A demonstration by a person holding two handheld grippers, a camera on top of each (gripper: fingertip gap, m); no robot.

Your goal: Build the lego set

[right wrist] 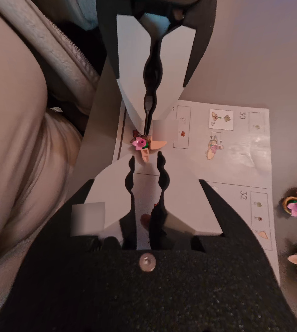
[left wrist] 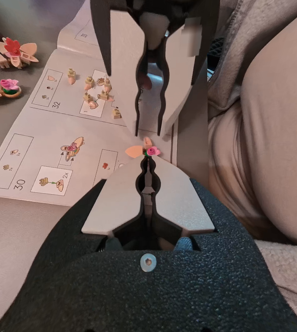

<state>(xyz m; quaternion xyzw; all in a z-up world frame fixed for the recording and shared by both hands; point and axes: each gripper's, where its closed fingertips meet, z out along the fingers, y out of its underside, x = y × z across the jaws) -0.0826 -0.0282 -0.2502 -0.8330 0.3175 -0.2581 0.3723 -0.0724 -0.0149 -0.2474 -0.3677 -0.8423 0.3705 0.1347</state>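
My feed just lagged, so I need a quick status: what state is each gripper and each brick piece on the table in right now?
Left gripper: shut on the small flower assembly's base.
Small flower assembly: held, pink blossom up, peach petal out sideways.
Right gripper: open, fingertips either side of the assembly's narrow peach piece, not touching.
Instruction booklet: open, flat.
Loose tan-and-peach pieces: scattered on the booklet.
Red-topped flower: assembled, resting on the table.
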